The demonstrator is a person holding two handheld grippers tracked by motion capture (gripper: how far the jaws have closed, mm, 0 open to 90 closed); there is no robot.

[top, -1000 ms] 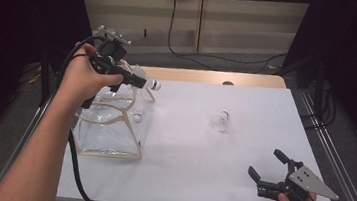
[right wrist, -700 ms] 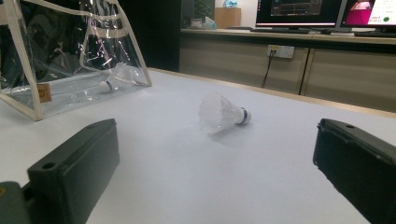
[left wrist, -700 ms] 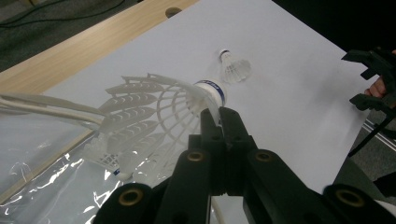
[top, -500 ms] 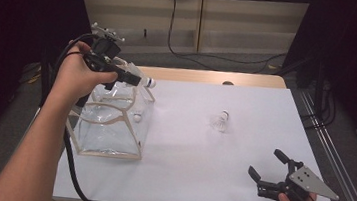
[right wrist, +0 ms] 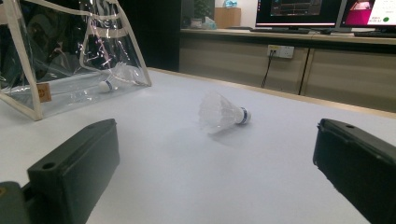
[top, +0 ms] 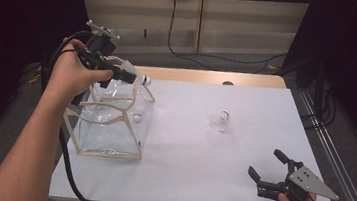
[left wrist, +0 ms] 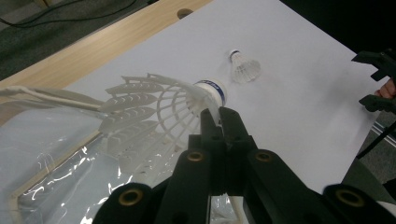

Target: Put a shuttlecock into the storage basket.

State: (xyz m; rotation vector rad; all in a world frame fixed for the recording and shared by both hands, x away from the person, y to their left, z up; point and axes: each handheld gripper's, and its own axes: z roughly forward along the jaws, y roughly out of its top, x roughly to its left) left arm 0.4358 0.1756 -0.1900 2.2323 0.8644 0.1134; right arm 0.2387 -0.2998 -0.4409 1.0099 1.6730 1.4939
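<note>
The left gripper, jaws clamped on a shuttlecock, hangs over the clear bag at the table's nine-o'clock edge; one shuttlecock inside. The right gripper rests wide open and empty at five o'clock, bare tabletop around a loose shuttlecock at centre.

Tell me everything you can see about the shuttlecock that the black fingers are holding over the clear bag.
The held shuttlecock is white, with a slotted, plastic-looking skirt and a rounded cork ringed by a blue band. The left gripper is shut on it: its black fingers pinch the skirt's edge close to the cork. It lies roughly level, in the air above the clear bag, cork toward the table's middle. Nothing else touches it.
</note>
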